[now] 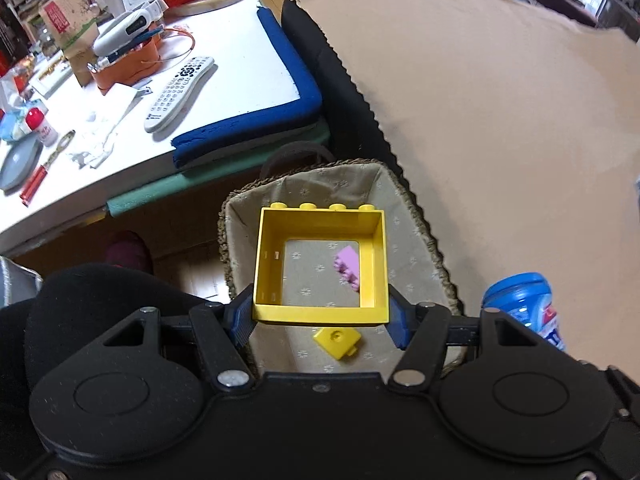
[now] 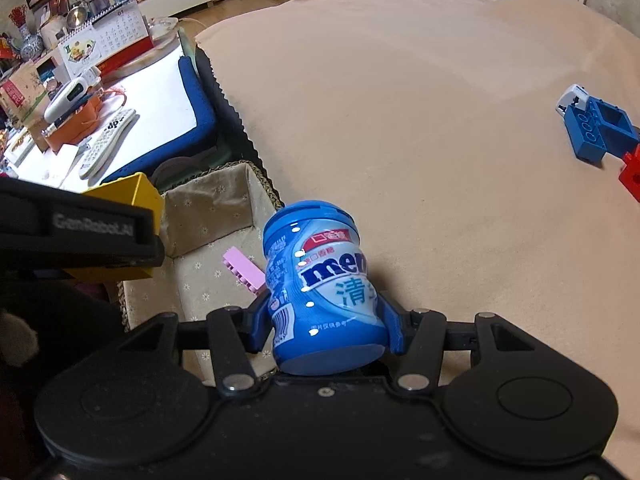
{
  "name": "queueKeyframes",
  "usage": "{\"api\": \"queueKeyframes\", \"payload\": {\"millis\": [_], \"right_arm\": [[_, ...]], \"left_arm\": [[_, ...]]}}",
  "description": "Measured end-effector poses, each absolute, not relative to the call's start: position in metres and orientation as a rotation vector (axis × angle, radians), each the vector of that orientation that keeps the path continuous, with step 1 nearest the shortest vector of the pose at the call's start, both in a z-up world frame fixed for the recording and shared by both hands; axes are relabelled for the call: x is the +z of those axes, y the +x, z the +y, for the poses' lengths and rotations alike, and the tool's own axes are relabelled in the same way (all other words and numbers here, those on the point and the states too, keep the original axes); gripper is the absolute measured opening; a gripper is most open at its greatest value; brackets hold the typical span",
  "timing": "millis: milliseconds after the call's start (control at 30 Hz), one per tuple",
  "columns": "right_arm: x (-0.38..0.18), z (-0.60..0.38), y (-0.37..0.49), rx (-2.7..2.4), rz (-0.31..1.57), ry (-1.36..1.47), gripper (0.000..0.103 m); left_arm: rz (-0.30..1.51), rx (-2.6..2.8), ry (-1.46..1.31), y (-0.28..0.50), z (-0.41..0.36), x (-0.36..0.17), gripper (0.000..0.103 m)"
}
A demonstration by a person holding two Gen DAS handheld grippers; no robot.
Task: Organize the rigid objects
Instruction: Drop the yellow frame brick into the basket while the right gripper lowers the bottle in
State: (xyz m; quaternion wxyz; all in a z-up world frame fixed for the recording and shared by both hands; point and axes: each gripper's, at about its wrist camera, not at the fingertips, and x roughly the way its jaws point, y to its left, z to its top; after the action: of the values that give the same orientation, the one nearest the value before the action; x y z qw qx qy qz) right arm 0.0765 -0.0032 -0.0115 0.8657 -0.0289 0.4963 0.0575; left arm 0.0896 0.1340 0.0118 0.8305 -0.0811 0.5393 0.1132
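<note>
Left gripper (image 1: 321, 322) pinches the yellow frame (image 1: 321, 261) at frame centre, over the basket (image 1: 432, 240); release low, probably clear of the pink brick (image 1: 348, 268). Right gripper (image 2: 326, 326) clamps the jar (image 2: 320, 284), lower centre, beside the basket.

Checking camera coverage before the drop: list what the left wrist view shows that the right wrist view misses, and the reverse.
Left wrist only: a small yellow square brick on the basket floor, and the left gripper gripping the yellow plastic window frame.

Right wrist only: blue hollow bricks and a red brick on the beige cloth, and the right gripper gripping the blue gum bottle.

Both: the cloth-lined woven basket, the pink brick, frame and bottle.
</note>
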Motion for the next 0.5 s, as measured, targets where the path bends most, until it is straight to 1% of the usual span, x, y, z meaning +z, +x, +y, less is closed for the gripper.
{"api": "queueKeyframes", "payload": {"millis": [267, 500], "right_arm": [[-0.023, 0.005, 0.088, 0.124, 1.084, -0.067, 0.054], [-0.024, 0.012, 0.095, 0.125, 1.085, -0.072, 0.054]], "left_arm": [[1.185, 0.245, -0.197, 0.089, 0.139, 0.007, 0.059], [1.200, 0.262, -0.194, 0.090, 0.140, 0.005, 0.060]]}}
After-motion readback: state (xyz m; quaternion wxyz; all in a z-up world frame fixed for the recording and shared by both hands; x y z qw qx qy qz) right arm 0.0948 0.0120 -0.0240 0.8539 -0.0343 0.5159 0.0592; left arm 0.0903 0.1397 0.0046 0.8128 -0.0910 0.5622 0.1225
